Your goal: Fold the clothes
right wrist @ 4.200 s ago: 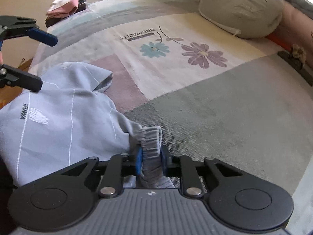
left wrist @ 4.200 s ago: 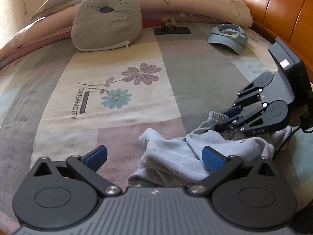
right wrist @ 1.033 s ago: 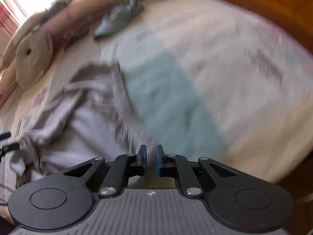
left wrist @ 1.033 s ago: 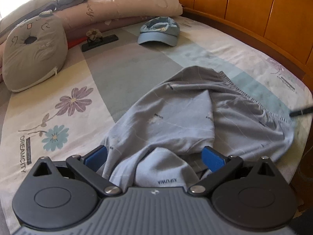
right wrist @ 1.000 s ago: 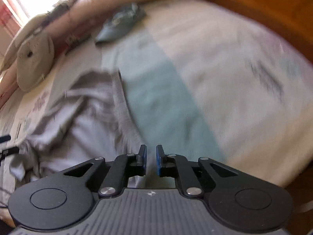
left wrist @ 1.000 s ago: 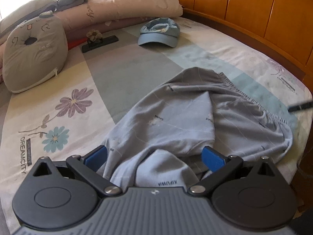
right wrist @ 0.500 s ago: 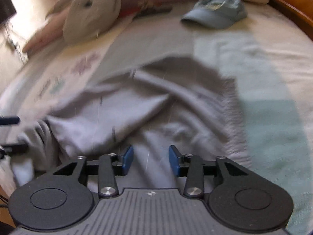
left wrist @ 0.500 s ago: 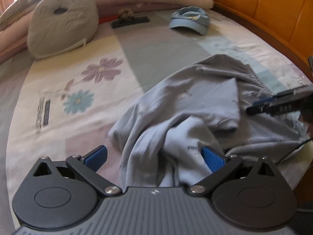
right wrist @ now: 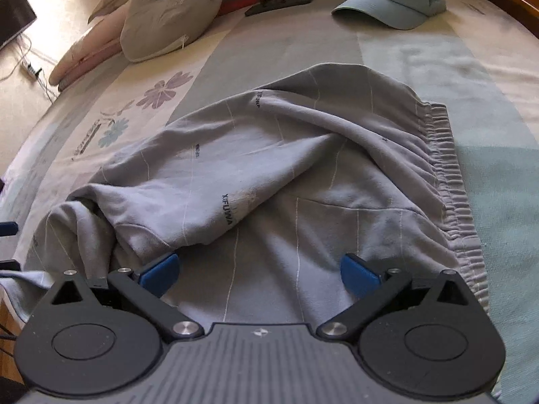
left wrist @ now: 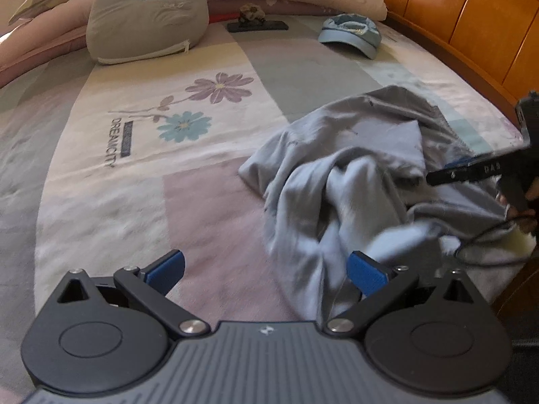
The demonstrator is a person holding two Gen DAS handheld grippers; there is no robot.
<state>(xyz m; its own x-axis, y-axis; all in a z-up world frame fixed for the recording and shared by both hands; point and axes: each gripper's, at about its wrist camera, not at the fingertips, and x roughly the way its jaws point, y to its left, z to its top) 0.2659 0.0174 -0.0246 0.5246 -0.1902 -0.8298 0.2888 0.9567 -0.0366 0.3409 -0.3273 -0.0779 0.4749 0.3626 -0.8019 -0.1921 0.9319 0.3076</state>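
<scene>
- Crumpled pale grey-blue cotton trousers with an elastic waistband [right wrist: 303, 181] lie on the patchwork flower-print bed cover [left wrist: 134, 155], near its edge
- Left claw [left wrist: 266, 269] released, jaws wide, empty; cloth lies between its blue pads
- Right claw [right wrist: 259, 272] released, spread above the trousers; gripping nothing
- Light blue cap [right wrist: 394, 3] lies well apart

Your right gripper [left wrist: 471, 171] runs off the left view's edge, its fingertips indistinct. The trousers' [left wrist: 337, 181] near folds blur there, one leg tucked under.
</scene>
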